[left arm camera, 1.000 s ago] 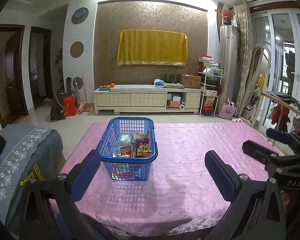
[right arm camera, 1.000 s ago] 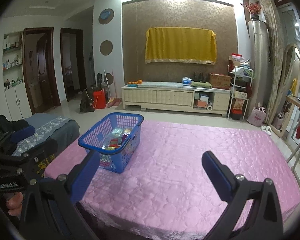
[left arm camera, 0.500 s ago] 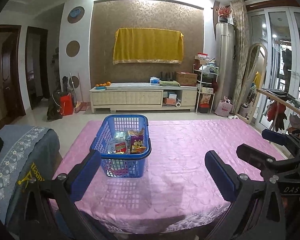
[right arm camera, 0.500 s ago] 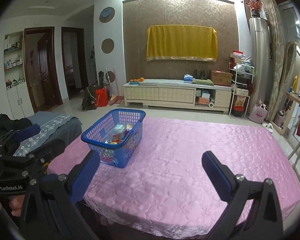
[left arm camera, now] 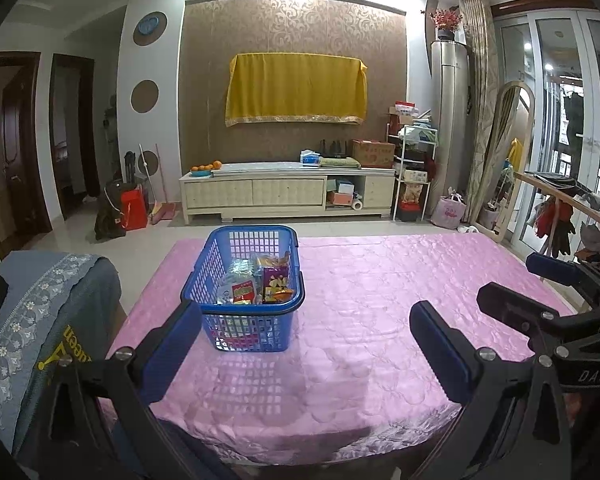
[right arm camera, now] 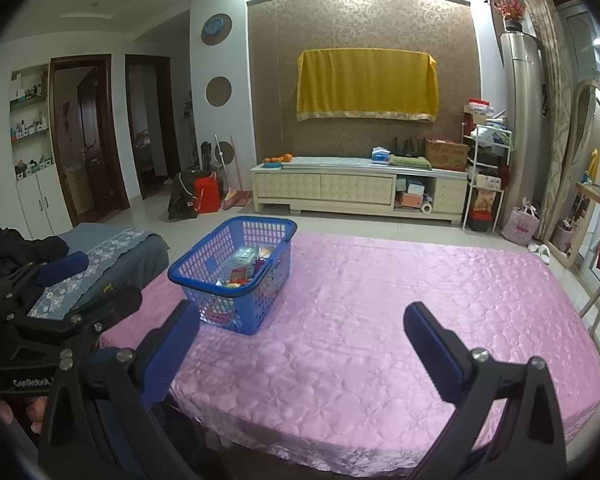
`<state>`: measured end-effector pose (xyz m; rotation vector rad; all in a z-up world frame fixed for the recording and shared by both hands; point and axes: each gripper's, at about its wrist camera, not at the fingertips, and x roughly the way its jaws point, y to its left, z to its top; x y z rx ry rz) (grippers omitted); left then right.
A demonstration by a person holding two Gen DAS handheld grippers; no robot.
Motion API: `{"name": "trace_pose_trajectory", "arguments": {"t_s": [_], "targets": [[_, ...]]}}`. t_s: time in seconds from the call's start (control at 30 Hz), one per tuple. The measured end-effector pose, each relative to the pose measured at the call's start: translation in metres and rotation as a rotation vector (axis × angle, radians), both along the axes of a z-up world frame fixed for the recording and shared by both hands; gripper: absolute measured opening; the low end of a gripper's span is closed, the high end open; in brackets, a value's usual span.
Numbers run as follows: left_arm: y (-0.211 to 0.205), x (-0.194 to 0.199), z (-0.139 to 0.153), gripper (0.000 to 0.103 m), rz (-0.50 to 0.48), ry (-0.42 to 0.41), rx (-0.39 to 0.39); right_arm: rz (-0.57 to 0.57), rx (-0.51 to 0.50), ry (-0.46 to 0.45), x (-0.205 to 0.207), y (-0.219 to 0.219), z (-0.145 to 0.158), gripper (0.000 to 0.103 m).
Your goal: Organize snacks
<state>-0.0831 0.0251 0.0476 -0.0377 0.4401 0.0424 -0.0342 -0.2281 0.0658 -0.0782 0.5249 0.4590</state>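
Sitting left of centre on the pink quilted table (left arm camera: 380, 300), the blue plastic mesh basket (left arm camera: 249, 322) holds the snack packets (left arm camera: 260, 284); left gripper (left arm camera: 306, 346) and right gripper (right arm camera: 300, 346) fingers spread wide, empty. Nothing loose shows, so keep both clear.

"DAS" on right gripper (left arm camera: 548, 292); "GenRobot" on left gripper (right arm camera: 100, 280)

You have the basket (left arm camera: 252, 280) on the table (left arm camera: 380, 300), toward its left side, with the snack packets (left arm camera: 260, 284) inside it. Behind the table stands the cabinet (left arm camera: 288, 194) against the wall. A covered chair (left arm camera: 40, 320) sits left of the table.
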Motion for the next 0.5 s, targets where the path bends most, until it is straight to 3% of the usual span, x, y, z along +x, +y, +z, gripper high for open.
{"name": "trace_pose_trajectory", "arguments": {"t_s": [0.5], "targets": [[-0.0004, -0.0022, 0.0017, 0.103, -0.01, -0.001, -0.013, -0.013, -0.005, -0.005, -0.0008, -0.0032, 0.0031, 0.103]]}}
